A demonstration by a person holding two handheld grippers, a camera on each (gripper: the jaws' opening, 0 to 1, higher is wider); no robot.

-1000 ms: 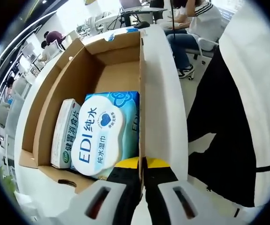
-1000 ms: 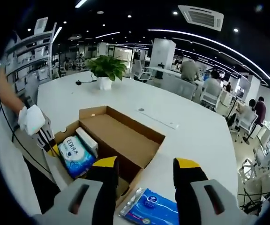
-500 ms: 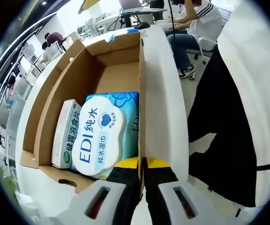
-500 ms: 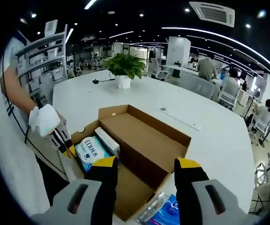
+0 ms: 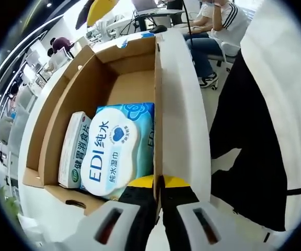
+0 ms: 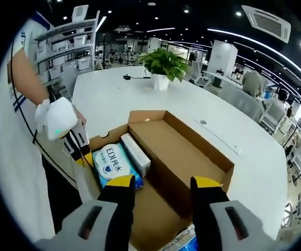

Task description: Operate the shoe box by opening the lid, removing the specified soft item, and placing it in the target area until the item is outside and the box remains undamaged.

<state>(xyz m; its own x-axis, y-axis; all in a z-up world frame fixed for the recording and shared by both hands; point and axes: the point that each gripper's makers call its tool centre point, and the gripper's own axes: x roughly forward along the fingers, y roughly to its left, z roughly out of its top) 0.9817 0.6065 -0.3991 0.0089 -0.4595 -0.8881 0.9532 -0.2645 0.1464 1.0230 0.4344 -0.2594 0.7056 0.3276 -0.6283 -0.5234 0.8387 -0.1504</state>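
Since a moment ago my right hand-held gripper point(image 6: 159, 189) has swung in over the open brown cardboard shoe box point(image 6: 192, 144), so the box sits larger and more central in the right gripper view, while my left hand-held gripper point(image 5: 159, 189) has barely shifted.

The soft item, a light blue pack of wet wipes with a white oval label reading EDI point(image 5: 115, 151), lies flat on the box floor at the end nearest my left hand-held gripper. Its long axis runs along the box's length, and a slim white carton with green print point(image 5: 73, 149) lies just beside it, parallel, against the side wall. The far half of the box floor is bare cardboard.

My left jaws are pinched together on the edge of the upright lid flap point(image 5: 182, 104), holding it open. My right jaws stand apart and hold nothing; from them the pack point(image 6: 112, 162) lies ahead and to the left, under the yellow tips.

I judge the right one is free to reach, though the left is nearer. All of it rests on a white surface point(image 6: 114, 99).
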